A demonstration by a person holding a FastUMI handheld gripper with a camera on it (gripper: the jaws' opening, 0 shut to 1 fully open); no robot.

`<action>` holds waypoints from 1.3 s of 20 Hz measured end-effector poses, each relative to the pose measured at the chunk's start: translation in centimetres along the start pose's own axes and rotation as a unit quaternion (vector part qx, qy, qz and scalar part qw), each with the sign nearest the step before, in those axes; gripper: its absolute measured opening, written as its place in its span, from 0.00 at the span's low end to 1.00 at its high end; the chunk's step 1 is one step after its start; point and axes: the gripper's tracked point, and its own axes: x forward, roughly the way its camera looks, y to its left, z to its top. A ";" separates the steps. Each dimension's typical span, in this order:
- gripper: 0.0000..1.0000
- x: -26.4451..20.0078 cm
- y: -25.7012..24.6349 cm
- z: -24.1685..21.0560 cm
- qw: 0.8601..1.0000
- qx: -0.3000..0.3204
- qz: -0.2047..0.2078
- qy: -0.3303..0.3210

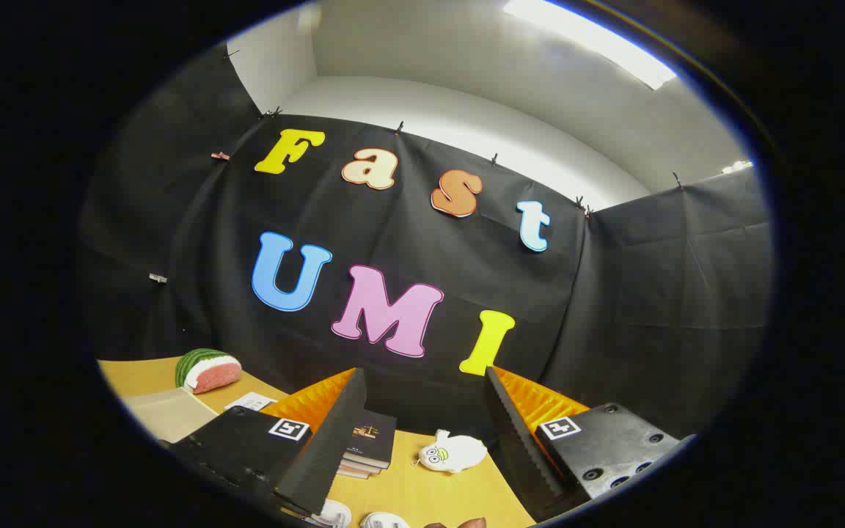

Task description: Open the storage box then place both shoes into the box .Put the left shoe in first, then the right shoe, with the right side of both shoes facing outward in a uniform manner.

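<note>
Hand-held gripper [422, 433] fingers spread, empty; shoes [360, 519] beneath mostly cut off.

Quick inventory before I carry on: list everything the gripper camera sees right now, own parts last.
watermelon slice toy: one, green rind and pink flesh, on the table far beyond the left finger.
books: small stack, dark cover on top, on the table between the fingers.
white plush toy: one, cartoon eyes, beside the books, between the fingers.
white items: two, partly cut off, nearest the camera; possibly shoes, cannot tell.
table: one, yellow-tan.
gripper: one, black and orange; jaws stand wide apart, holding nothing.
</note>
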 end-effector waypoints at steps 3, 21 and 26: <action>0.97 -0.3 0.5 -0.7 1.000 -0.002 -0.001 0.011; 0.97 -0.7 5.8 -2.2 0.994 0.036 0.087 0.049; 0.97 -1.1 11.1 -2.7 0.970 0.120 0.201 0.072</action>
